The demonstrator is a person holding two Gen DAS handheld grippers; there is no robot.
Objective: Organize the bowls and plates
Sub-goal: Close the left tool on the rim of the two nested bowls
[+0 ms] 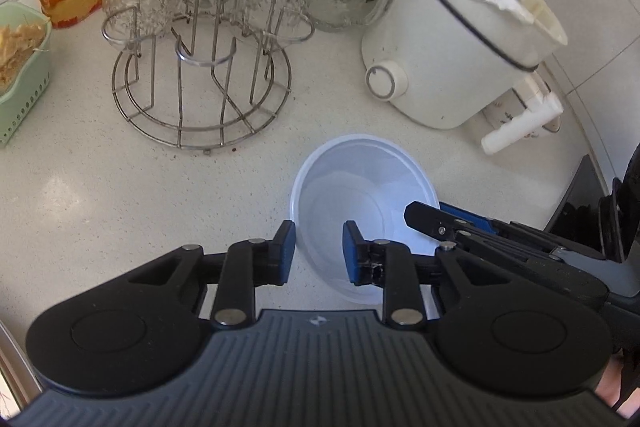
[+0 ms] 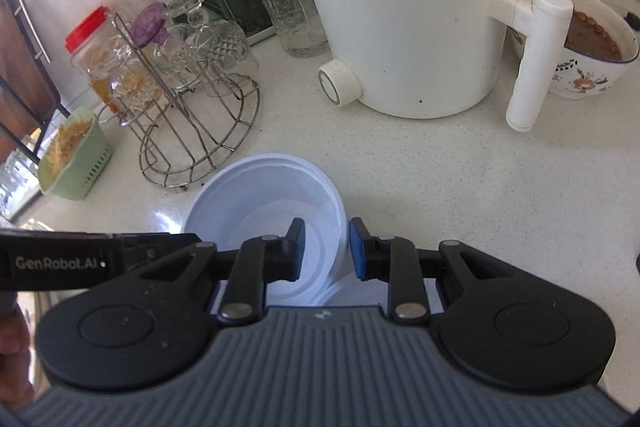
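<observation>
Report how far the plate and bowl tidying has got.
Done: nothing is visibly put away yet. In hand: the left gripper and right gripper each straddle the rim of the white plastic bowl on the counter, jaws apart; a second white rim seems to sit under it. Left: gripping, moving it, and the patterned bowl behind the white cooker.

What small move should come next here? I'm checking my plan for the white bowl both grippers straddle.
Probably close the right gripper on the white plastic bowl: its fingers sit either side of the bowl's near wall with a gap, so nothing is gripped yet. The left gripper also straddles the opposite rim, open. Clamp one before lifting.
</observation>
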